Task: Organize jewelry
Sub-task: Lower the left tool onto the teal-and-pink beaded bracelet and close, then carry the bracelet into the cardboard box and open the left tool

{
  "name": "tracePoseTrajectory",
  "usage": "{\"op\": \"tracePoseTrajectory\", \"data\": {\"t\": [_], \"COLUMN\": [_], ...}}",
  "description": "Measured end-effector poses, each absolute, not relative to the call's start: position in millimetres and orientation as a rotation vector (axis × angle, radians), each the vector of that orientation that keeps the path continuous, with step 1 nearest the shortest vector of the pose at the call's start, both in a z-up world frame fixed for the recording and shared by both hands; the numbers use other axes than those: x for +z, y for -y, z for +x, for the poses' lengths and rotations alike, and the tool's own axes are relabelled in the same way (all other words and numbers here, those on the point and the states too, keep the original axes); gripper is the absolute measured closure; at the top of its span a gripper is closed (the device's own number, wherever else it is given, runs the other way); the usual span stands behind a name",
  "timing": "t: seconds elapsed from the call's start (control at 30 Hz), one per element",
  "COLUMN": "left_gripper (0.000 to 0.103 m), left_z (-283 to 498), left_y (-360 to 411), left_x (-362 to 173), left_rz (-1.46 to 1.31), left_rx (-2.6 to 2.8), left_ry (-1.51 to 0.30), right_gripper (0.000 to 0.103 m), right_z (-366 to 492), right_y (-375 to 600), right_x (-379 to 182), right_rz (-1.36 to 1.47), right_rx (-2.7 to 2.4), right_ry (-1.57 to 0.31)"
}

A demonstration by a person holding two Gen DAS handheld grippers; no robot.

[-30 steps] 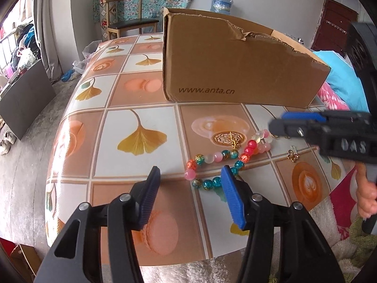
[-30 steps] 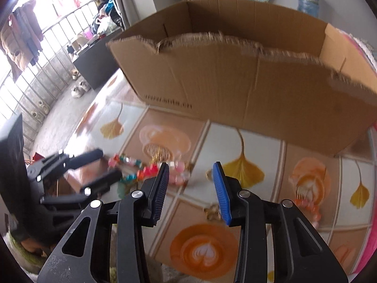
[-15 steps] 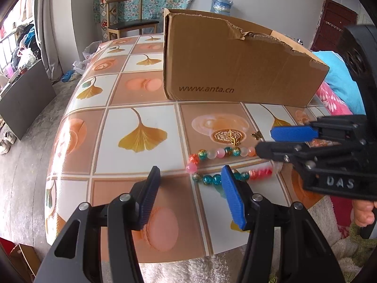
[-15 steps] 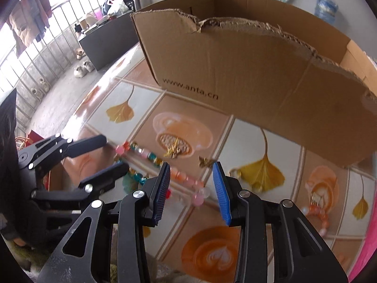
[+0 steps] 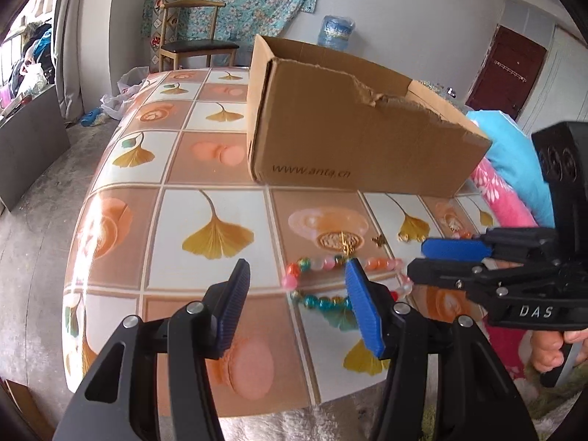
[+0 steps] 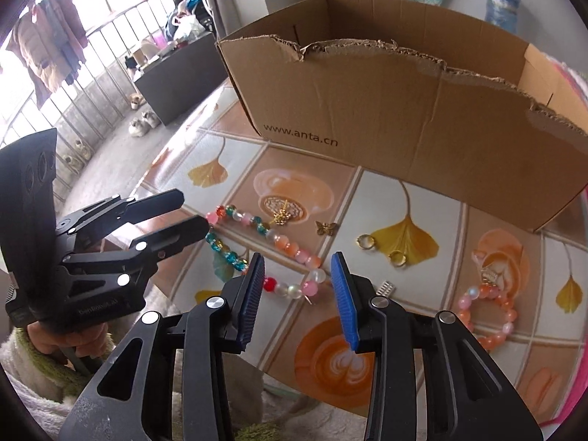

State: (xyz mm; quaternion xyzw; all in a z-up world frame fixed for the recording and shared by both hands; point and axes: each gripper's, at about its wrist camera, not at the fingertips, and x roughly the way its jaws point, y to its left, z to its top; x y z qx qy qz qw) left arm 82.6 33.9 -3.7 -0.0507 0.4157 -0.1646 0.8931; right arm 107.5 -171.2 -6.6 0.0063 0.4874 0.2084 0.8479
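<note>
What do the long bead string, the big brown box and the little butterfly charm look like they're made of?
Long multicoloured bead string: probably glass or glossy plastic; the beads look translucent with bright highlights.
Big brown box: corrugated cardboard, matte, with a torn, ragged top edge.
Small gold butterfly charm: seemingly gold-toned metal, shiny; too small to be sure.
</note>
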Motion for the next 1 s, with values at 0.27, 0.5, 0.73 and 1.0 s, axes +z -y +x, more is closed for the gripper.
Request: {"op": "tracePoseTrajectory", "data": {"t": [0.27, 0.5, 0.73, 1.0], "left_gripper": [0.058, 0.091, 0.091, 0.091], "left_z": [97, 95, 88, 85], "left_y": [-11, -15, -33, -31], "left_x": [-19, -20, -19, -19], "left_rz": [0.082, 0.095, 0.034, 0.056], "left_rx": [-0.300, -0.262, -0.211, -0.190], "left_ry": [-0.930, -0.937, -0.959, -0.965], "right_gripper": [0.077, 0.078, 0.078, 0.081], "right_z": [110, 107, 112, 118], "right_y": [172, 177, 160, 141], "right_x": [-12, -12, -16, -25], "right_rz": [0.044, 0.057, 0.043, -0.018], "right_rx": [0.437, 0.443, 0.475, 0.468], "right_ry": [-1.041, -1.038, -1.053, -1.064]}}
